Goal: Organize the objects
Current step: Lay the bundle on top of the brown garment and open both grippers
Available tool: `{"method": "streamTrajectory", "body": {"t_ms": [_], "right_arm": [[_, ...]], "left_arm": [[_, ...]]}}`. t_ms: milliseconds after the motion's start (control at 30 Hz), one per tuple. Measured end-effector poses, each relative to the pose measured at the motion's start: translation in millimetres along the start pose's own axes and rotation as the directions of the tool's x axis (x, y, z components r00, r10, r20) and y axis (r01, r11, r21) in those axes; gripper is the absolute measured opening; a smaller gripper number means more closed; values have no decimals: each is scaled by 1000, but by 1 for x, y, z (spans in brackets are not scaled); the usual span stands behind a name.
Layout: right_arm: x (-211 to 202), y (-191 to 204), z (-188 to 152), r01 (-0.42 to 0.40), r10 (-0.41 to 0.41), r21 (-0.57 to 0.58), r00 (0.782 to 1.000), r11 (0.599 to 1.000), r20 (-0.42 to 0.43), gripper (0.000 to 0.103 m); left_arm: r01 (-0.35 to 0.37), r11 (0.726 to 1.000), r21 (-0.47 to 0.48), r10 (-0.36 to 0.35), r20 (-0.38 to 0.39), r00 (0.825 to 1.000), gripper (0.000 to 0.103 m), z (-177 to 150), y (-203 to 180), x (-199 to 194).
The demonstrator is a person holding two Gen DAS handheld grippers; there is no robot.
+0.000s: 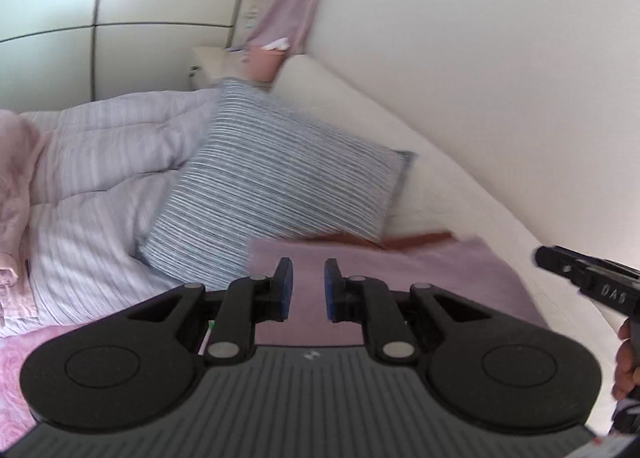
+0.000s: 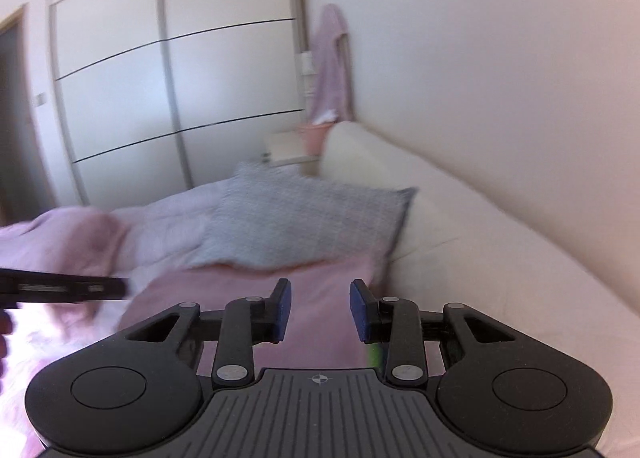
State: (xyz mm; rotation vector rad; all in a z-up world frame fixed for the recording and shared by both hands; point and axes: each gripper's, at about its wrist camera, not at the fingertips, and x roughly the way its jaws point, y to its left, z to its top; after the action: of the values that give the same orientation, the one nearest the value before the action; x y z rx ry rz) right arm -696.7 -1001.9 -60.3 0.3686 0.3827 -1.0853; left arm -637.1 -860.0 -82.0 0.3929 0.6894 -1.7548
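Note:
A blue-grey striped pillow (image 1: pixel 272 186) leans on the bed against the white padded headboard (image 1: pixel 440 162); it also shows in the right wrist view (image 2: pixel 304 218). A mauve pillow (image 1: pixel 400 282) lies flat in front of it, under both grippers, and shows in the right wrist view (image 2: pixel 280 298). My left gripper (image 1: pixel 308 288) is open and empty above the mauve pillow. My right gripper (image 2: pixel 320 310) is open and empty above the same pillow. The right gripper's body shows at the right edge of the left wrist view (image 1: pixel 592 282).
A striped lilac duvet (image 1: pixel 100 178) covers the bed to the left, with a pink garment (image 1: pixel 16 186) bunched on it. A white nightstand (image 2: pixel 288 148) and pink basket (image 2: pixel 314 136) stand beyond the headboard. A pink towel (image 2: pixel 332 62) hangs on the wall. White wardrobe doors (image 2: pixel 180 78) are behind.

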Motion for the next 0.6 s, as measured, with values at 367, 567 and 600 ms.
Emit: {"method": "streamTrajectory", "body": {"t_ms": [367,567,600], "right_arm": [[16,17,-50,-5,-7,-73,988,997,-156,30],[-8,19,-38,22,-25,-21,985,1000,-172,52],[-14,19,-37,17,-17,-2,985,1000,-172,64]], "left_arm": [[-54,993,101,66,-125,990,15,-73,-33,14],[-93,992,85,105,-149,983,21,-62,-38,-5],[-95,993,75,106,-156,982,30,-61,-38,-12]]}}
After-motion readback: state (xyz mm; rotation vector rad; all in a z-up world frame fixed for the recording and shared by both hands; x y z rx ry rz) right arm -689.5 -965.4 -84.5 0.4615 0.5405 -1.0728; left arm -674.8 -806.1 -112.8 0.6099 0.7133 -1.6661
